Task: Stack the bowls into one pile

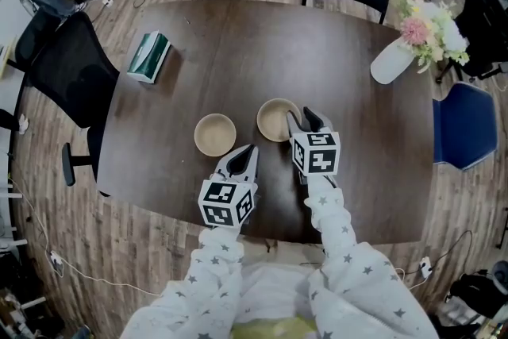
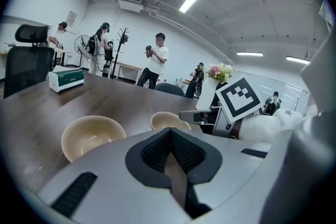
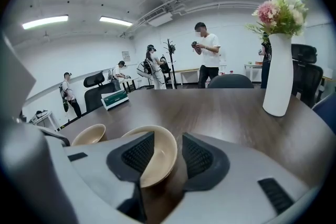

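Left gripper [image 1: 248, 148] is nearest, hovering over the table's [image 1: 262, 44] near edge with its jaws fully together and nothing in them. Left bowl [image 1: 215, 134] sits just off its tip at 11 o'clock, not touching. Right gripper [image 1: 302, 117] has its jaws spread wide, straddling the 3 o'clock rim of the right bowl [image 1: 275, 120], but they aren't clamped on it. Both bowls are upright, side by side with a gap, not stacked yet. Further out: green box [image 1: 148, 56] at 10 o'clock, white vase [image 1: 391, 62] at 2.
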`<state>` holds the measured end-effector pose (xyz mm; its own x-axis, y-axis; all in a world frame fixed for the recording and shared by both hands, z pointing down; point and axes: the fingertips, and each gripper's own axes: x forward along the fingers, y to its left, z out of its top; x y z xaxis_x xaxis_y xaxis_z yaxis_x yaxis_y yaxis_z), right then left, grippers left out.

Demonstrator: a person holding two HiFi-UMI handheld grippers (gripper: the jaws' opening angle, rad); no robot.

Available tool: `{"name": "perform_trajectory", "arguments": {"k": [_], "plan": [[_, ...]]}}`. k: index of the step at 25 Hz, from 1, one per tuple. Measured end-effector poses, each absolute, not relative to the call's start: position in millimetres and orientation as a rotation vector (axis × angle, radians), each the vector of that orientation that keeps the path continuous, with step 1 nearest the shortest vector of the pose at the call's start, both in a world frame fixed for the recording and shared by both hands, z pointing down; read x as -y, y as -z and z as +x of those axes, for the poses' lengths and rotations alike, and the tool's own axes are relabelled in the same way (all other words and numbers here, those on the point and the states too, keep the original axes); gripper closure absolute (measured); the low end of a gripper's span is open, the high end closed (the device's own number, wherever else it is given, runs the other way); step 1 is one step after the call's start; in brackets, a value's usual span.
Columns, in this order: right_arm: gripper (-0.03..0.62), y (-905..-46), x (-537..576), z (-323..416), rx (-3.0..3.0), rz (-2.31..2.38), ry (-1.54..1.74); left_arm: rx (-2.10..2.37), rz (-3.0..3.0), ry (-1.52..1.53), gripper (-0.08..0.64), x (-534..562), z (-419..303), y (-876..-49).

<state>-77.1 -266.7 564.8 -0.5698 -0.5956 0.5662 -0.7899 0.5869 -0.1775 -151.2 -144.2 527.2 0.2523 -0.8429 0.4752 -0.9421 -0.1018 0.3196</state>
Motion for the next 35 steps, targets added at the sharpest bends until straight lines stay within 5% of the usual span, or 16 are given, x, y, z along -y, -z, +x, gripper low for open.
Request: {"name": "perform_trajectory", "arguments": {"k": [5,14,35], "plan": [[0.448,-554,258,-69,2.378,1.102,-0.565,1.667,1.945,-0.214,0.534,137,-150,-519],[0.555,-529,223,-83,2.503,0.933,-0.526,1.810,1.868,-0.162,0.534,112,-154,-503],[0.557,-544,154,-186,2.598,0.613,-0.729,1.933,1.730,-0.125,0.534,70,-220,-510]]}}
